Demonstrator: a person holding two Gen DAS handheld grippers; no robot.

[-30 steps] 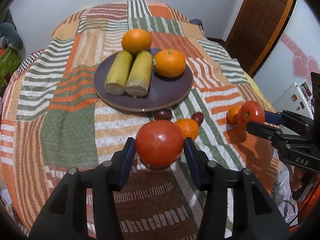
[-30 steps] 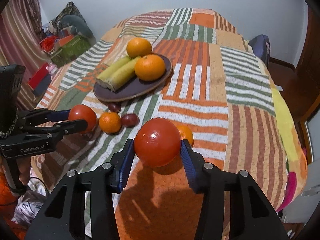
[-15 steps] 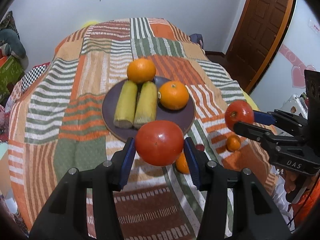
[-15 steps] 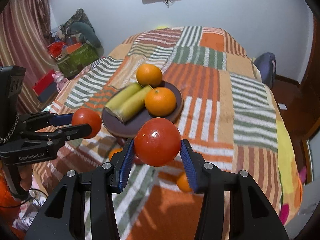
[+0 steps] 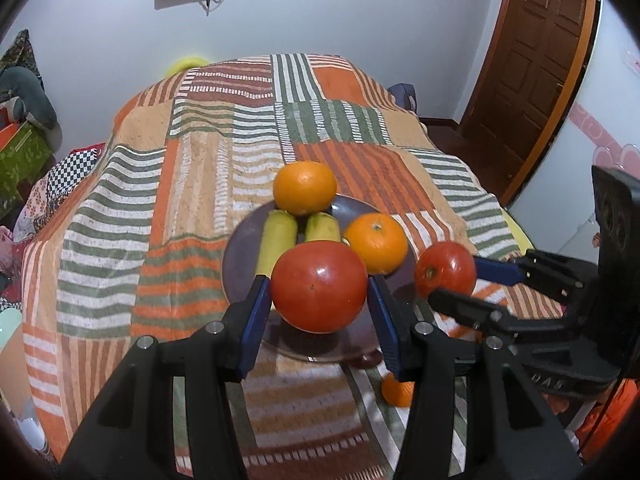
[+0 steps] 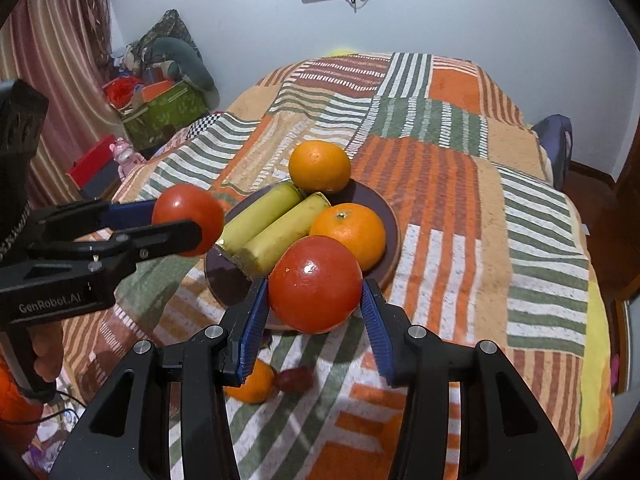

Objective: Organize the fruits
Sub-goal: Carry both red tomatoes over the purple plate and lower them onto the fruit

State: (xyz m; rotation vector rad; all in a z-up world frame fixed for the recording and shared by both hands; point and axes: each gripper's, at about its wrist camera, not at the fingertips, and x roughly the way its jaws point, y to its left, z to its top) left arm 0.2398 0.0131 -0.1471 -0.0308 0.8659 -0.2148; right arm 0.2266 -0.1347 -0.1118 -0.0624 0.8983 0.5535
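Since a second ago I have lifted both tomatoes off the bedspread and carried them toward the plate, which now sits right under and ahead of my jaws. My left gripper [image 5: 319,300] has its jaws closed on the left tomato [image 5: 319,286], held in the air over the near edge of the dark plate [image 5: 240,248]. My right gripper [image 6: 314,300] likewise has its jaws clamped on the right tomato [image 6: 315,284], hanging above the plate's near right rim.

The bare part of the plate lies straight ahead of and below the left tomato, so my left hand looks nearer to a landing spot. Two bananas [image 5: 280,240] lie on the plate with their long axes running near to far, an orange [image 5: 376,242] beside them on the right and a second orange [image 5: 305,187] at the far end. Those fill the far half, so I judge only the near strip is free, and both tomatoes compete for it.

On the bed [image 5: 180,184], near me, a small tangerine [image 6: 250,384] and a dark round fruit [image 6: 294,378] lie just beside each other, still off the plate.
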